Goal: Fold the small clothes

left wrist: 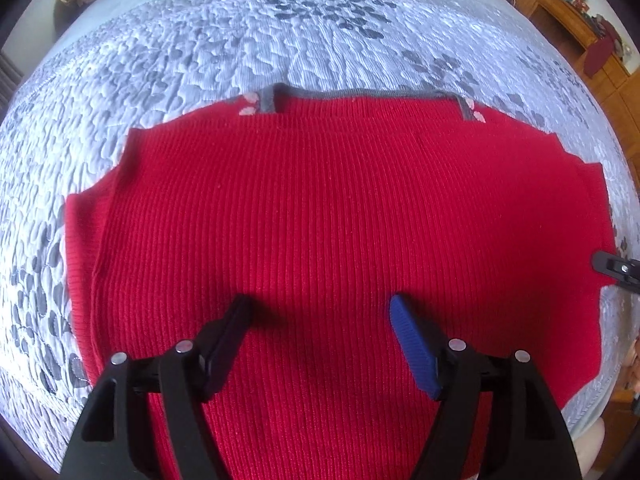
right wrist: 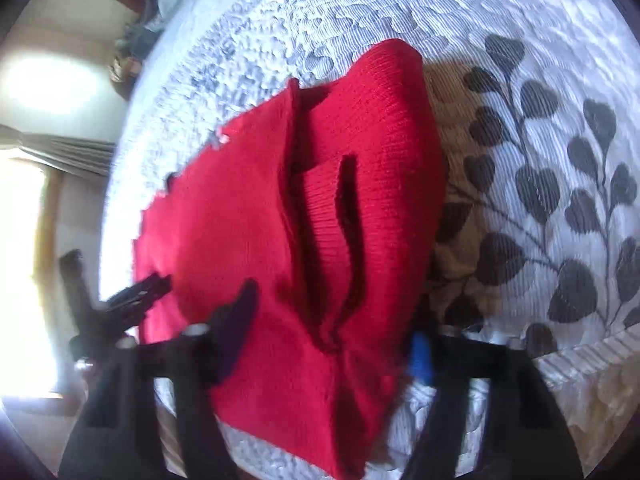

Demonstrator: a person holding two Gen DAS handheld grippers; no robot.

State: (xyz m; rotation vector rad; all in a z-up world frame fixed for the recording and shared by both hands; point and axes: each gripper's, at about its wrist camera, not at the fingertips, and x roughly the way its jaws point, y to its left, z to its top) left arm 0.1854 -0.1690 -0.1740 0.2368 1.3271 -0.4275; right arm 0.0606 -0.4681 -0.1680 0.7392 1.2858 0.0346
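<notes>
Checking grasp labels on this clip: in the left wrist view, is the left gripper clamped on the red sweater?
No. The left gripper hangs with its jaws spread wide above the red sweater, pinching no fabric.

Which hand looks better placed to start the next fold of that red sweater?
Probably the right: the right gripper straddles the red sweater at its raised side edge, while the left gripper hovers open above its flat middle.

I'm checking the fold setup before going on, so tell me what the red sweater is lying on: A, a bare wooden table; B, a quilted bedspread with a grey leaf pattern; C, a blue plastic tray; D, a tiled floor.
B: the red sweater lies spread on a pale quilted bedspread printed with grey leaves, which surrounds it on all sides in the left wrist view.
</notes>
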